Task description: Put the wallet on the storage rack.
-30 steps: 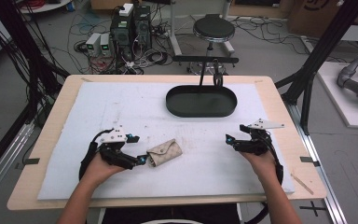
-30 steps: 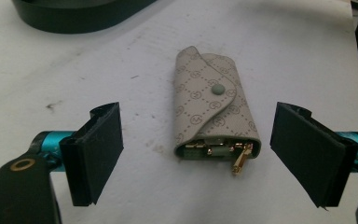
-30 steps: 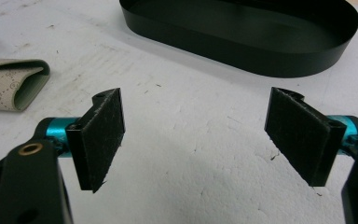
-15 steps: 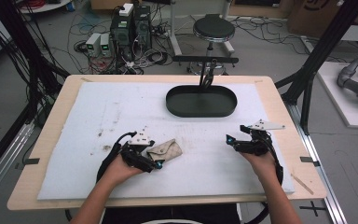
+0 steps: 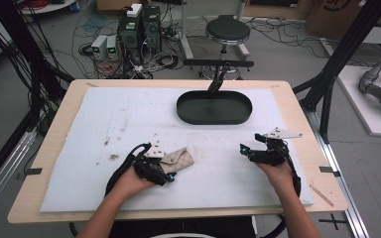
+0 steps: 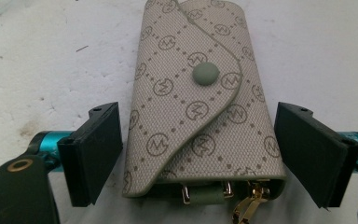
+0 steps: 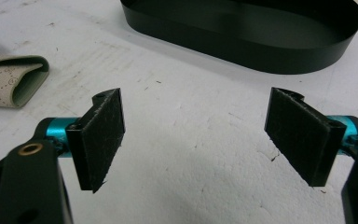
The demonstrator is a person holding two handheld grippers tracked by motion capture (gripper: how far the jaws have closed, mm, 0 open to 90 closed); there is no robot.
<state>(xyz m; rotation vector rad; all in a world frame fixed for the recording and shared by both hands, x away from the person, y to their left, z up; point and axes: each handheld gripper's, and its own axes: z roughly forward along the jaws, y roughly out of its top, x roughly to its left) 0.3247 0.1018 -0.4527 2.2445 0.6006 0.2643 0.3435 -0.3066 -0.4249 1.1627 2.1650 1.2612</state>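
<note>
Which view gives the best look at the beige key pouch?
The left gripper view: the key pouch lies close up between open jaws, snap and pattern clear. The high view shows it small; the right gripper view catches one end.

Item, one: pouch (image 6: 200, 102), beige woven cover. I read a repeated monogram on it, a letter M inside a small circle, set in a diamond grid of dotted lines, across flap and body alike in the left gripper view. I can read no other text, label, number or sign anywhere on my screens.
</note>
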